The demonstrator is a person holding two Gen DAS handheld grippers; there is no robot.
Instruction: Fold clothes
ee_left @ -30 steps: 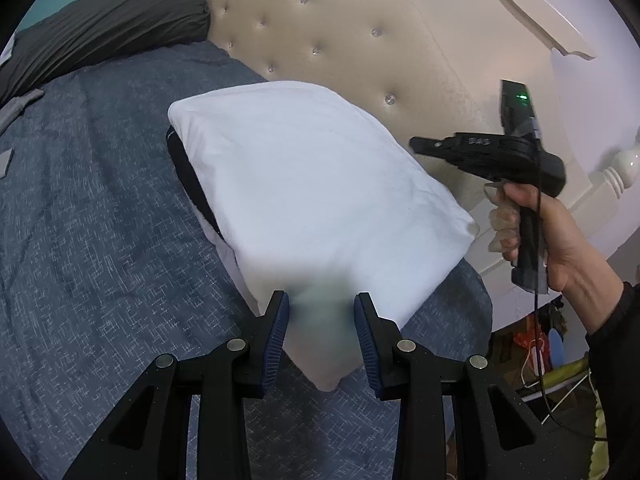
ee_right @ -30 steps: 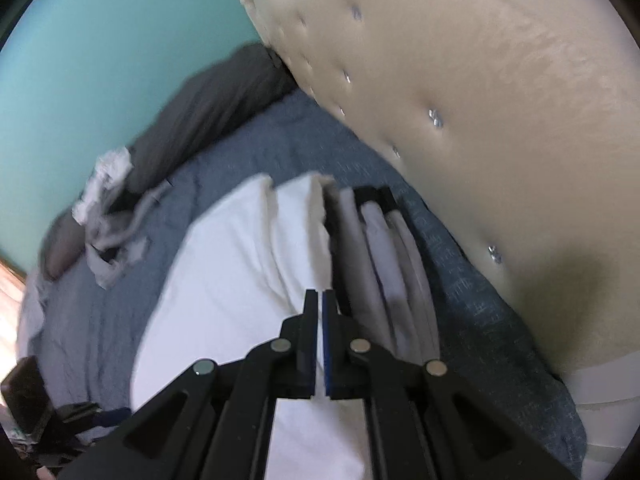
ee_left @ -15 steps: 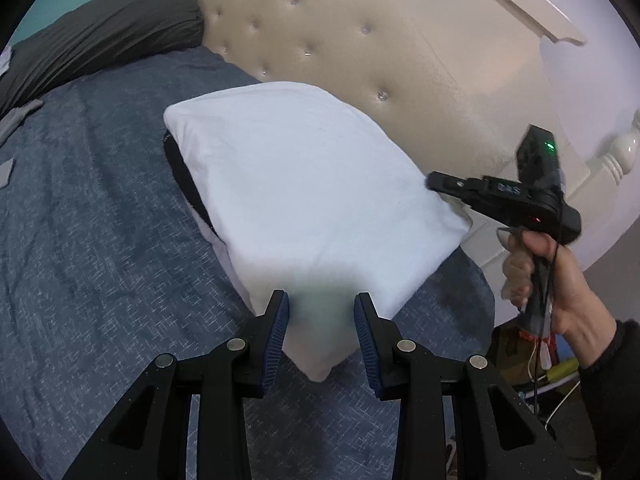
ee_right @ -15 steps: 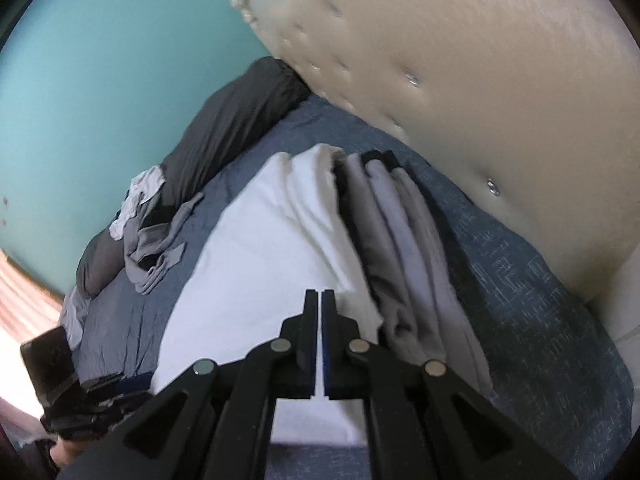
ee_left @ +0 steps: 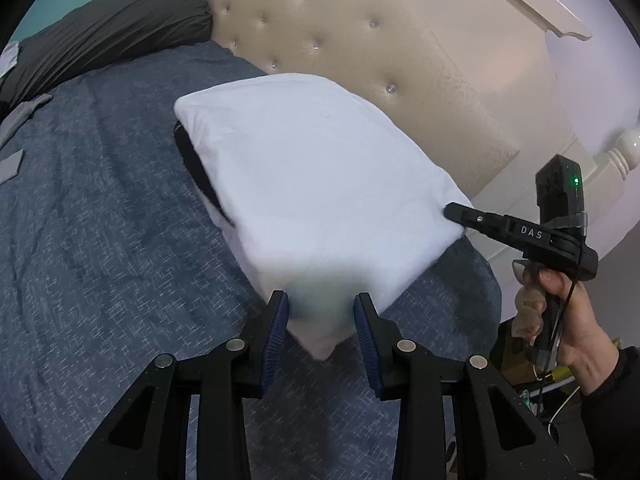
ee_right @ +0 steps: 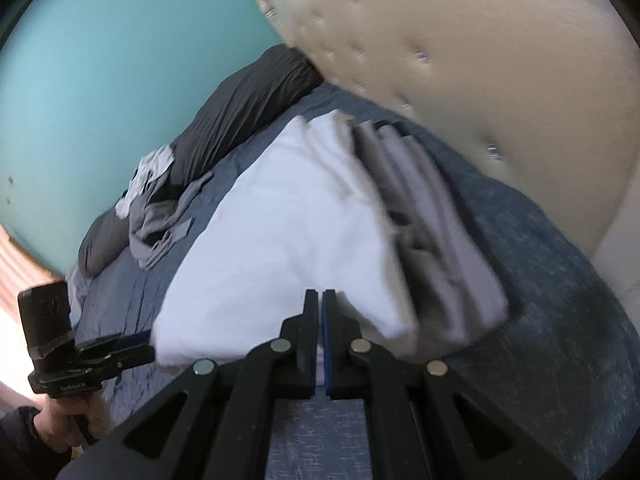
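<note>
Your left gripper (ee_left: 320,332) straddles the white garment's (ee_left: 320,184) near corner, jaws half-wide, pads seemingly clear of the cloth; it tops the folded stack (ee_right: 440,216) on the bed (ee_left: 100,220); your right gripper (ee_right: 322,320), closed and empty, noses its edge, probably squaring it.

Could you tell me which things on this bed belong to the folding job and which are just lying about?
Part of the job:
- folded white garment, top of the stack
- folded grey clothes beneath it
- crumpled grey garment, not yet folded
- left gripper, open
- right gripper, shut

Just lying about:
- dark grey pillow
- tufted headboard
- blue bedspread
</note>
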